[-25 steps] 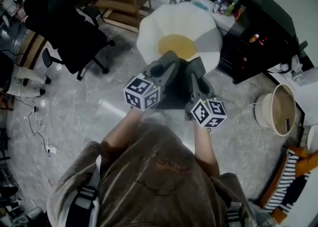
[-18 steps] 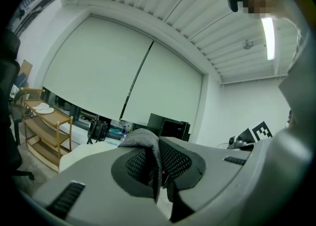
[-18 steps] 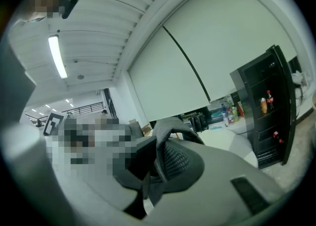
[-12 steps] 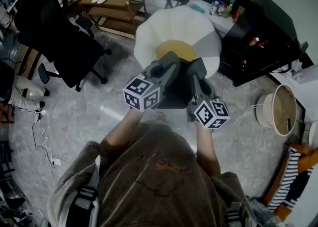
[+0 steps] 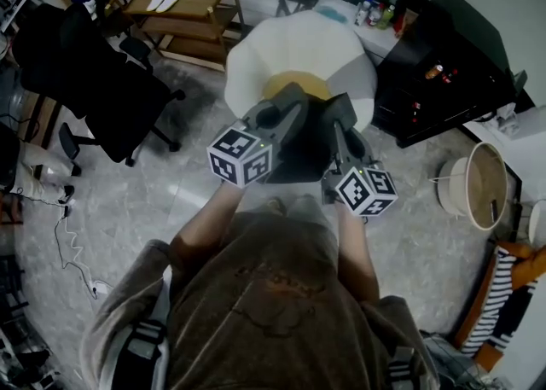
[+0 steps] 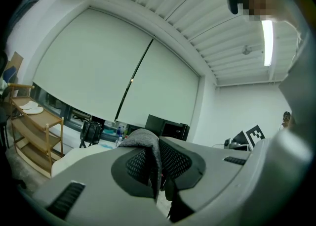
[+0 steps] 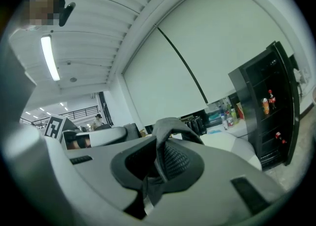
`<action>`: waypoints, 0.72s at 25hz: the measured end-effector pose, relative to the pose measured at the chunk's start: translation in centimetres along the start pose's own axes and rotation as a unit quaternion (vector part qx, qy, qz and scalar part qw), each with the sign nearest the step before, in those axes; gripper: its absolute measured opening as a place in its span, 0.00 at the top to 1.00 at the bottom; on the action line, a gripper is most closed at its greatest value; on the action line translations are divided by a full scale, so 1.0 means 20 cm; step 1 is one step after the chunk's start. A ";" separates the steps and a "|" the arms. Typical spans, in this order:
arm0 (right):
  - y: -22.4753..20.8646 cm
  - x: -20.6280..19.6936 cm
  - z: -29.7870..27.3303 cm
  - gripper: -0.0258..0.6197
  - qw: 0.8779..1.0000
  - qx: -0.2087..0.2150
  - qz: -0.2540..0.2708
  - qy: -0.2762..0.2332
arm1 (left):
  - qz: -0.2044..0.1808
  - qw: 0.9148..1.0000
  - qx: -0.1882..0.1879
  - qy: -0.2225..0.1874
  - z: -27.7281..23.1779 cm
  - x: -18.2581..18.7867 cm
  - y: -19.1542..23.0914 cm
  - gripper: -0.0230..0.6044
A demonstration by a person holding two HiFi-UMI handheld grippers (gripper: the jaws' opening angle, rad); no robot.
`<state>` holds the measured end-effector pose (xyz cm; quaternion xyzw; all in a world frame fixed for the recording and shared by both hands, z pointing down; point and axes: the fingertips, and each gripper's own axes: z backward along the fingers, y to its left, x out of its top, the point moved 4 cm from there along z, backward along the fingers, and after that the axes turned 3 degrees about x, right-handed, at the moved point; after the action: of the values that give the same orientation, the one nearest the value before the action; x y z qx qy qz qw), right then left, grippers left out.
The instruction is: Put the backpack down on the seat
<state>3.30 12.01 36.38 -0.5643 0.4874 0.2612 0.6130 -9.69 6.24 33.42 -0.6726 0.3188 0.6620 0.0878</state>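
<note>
The left gripper (image 6: 154,168) and right gripper (image 7: 157,166) stay pinched shut on the backpack (image 5: 300,158) straps (image 6: 143,140). The far seat (image 5: 281,47) has drawn slightly nearer, so lowering comes next.

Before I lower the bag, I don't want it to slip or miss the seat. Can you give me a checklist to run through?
1. Left gripper shut on a backpack strap: ok.
2. Right gripper shut on the other strap: ok.
3. Backpack lined up with the seat: ok, it hangs at the seat's near edge.
4. Visible part of the seat bare: ok.
5. Gap left between backpack and seat: cannot tell.
6. Office chair out of the path: ok, it stands off to the left.
</note>
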 end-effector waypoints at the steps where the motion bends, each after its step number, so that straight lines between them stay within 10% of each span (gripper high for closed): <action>1: -0.01 0.01 -0.01 0.92 1.000 -0.001 -0.001 0.000 | 0.001 1.000 0.000 0.000 -0.01 0.01 0.01 0.91; 18: -0.25 0.08 -0.31 0.92 1.000 0.012 -0.012 0.012 | 0.007 1.000 0.007 0.003 -0.38 0.03 0.21 0.91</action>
<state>6.47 4.72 37.86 -0.5660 0.4908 0.2412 0.6169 -5.70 -1.28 34.92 -0.6718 0.3284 0.6583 0.0866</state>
